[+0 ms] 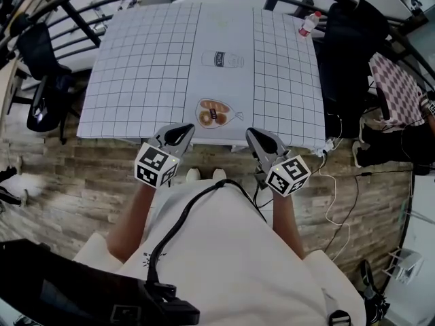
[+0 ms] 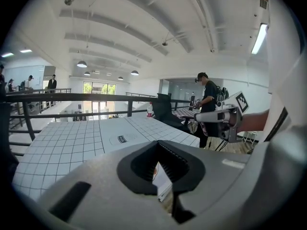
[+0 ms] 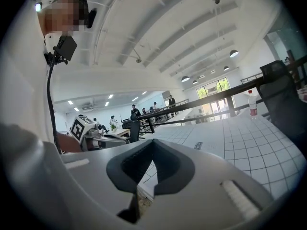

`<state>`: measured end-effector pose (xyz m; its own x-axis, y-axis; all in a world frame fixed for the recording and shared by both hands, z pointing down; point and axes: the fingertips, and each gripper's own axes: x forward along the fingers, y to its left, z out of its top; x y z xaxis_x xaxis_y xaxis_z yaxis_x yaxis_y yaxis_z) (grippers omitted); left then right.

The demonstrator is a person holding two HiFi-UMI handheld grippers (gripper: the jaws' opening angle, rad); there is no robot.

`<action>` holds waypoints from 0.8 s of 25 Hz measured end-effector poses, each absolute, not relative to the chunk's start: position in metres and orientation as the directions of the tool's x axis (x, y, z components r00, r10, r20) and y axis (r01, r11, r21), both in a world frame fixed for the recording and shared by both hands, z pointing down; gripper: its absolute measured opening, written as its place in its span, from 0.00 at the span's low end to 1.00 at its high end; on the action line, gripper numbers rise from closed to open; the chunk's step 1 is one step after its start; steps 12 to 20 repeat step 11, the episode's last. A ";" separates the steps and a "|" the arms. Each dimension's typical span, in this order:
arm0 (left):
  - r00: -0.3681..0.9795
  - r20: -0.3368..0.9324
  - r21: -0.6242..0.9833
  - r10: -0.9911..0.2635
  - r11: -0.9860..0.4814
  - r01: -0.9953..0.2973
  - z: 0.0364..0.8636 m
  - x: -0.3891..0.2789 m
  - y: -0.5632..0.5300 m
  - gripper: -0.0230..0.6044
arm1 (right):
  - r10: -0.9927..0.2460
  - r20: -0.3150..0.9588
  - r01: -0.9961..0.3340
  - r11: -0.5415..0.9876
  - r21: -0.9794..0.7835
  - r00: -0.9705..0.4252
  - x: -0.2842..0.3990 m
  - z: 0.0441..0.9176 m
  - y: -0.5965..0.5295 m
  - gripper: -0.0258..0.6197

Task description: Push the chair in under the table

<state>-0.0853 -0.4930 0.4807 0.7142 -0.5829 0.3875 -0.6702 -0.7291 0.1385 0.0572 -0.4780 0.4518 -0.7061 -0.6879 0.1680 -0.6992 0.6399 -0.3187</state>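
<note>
1. Both grippers are closed with nothing between their jaws. The left gripper [image 1: 185,132] and the right gripper [image 1: 253,134] hover side by side and touch nothing.
2. Just ahead of both tips, and a little below them, runs the near edge of the gridded table [image 1: 143,80].
3. Well ahead of the right gripper and off to its right stands a black chair [image 1: 353,46]. It is upright and close against the table's right side. We cannot tell whether its seat sits under the top, because the backrest hides it.
4. A second dark chair [image 1: 41,87] stands far to the left of the left gripper, apart from the table. We cannot say which chair the task means.
5. We judge that this scene fits two stages. Either the black chair is already pushed in and we have stepped away, or we stand at the table with the chair waiting.
6. For a push like this, we think shut jaws serve well as blunt pads. Set both on the backrest at equal height and press squarely toward the table, so the castors roll straight and the chair does not swivel.
</note>
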 end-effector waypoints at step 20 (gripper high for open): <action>0.732 0.366 0.144 -0.575 -0.742 -0.655 0.474 -0.083 -0.495 0.05 | -0.698 0.172 -0.712 0.636 -0.298 -0.695 0.058 0.448 -0.476 0.05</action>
